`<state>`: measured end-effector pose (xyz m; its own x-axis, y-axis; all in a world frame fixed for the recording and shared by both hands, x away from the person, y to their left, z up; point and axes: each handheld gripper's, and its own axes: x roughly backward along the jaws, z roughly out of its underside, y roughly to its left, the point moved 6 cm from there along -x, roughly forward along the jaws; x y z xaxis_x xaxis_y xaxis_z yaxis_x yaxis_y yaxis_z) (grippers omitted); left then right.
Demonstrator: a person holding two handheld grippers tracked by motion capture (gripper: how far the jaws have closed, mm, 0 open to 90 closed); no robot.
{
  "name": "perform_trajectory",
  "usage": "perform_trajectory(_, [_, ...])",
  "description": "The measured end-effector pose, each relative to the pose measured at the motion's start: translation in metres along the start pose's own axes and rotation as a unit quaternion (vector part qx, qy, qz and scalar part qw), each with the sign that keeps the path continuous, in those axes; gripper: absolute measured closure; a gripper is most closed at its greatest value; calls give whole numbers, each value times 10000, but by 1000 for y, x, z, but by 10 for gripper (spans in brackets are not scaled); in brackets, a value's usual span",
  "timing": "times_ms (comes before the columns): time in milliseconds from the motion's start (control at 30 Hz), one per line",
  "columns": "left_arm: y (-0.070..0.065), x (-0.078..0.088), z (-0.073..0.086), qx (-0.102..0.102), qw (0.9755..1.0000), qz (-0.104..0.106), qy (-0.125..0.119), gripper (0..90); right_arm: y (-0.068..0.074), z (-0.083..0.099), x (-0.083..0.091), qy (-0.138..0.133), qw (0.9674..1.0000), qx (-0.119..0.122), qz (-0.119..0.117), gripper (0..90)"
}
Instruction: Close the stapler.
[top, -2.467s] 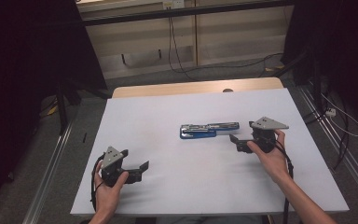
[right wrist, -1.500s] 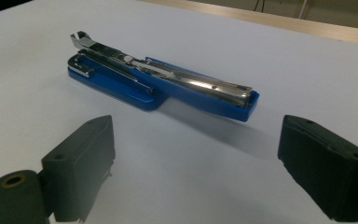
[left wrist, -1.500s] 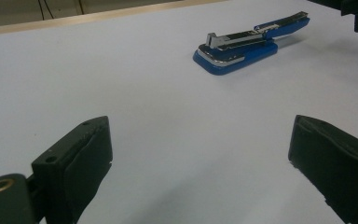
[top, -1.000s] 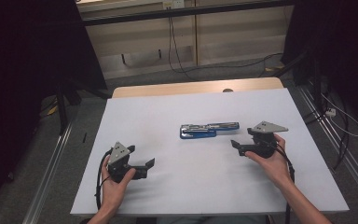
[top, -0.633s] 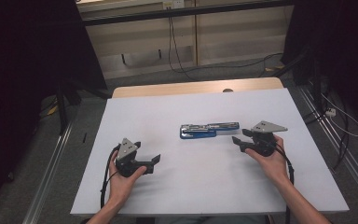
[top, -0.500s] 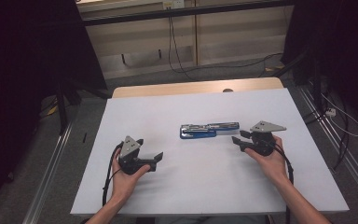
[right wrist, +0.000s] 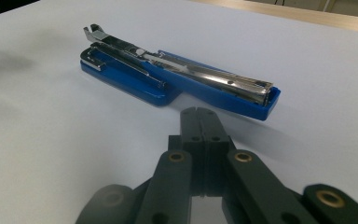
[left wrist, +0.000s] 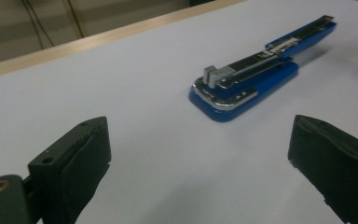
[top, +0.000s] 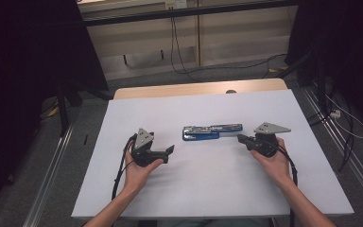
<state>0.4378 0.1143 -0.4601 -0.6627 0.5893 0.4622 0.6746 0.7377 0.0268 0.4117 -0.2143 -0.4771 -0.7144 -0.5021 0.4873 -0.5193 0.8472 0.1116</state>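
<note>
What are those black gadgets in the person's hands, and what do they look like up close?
Each is a hand-held gripper: the left one and the right one are matte black, with two blocky black jaws on linkage arms pinned by brass-coloured rivets. A grey three-cornered plate tops each, and a black cable trails back along each bare forearm. No sleeves show.

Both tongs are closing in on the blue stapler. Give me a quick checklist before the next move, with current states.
1. Blue and chrome stapler lying flat on the white table, lid swung open: ok.
2. Left tongs open, nothing between the jaws: ok.
3. Left tongs aimed at the stapler's rounded end, still apart from it: ok.
4. Right tongs shut on nothing, jaws just closed: ok only for a push, not ok for a grasp.
5. Right tongs touching the stapler: cannot tell, tip very near its far end.
</note>
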Motion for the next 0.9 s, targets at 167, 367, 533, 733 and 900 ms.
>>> perform_trajectory(167, [-2, -9, -9, 199, 9997, 120, -11, 113, -1, 0, -1, 22, 10000, 43, 54, 900])
perform_trajectory(367, [-8, -20, -19, 194, 9996, 190, -74, 201, -4, -1, 0, 18, 9999, 63, 139, 900])
perform_trajectory(533, [-20, -33, -23, 260, 9983, 513, 79, 274, -6, -1, 0, 21, 9999, 52, 162, 900])
perform_trajectory(733, [-31, -42, -25, 203, 9963, 806, 230, 429, -7, -2, -2, 31, 9998, 79, 195, 900])
perform_trajectory(900, [-36, -51, -28, 141, 9947, 981, 261, 556, -7, -2, -4, 61, 9998, 51, 167, 900])
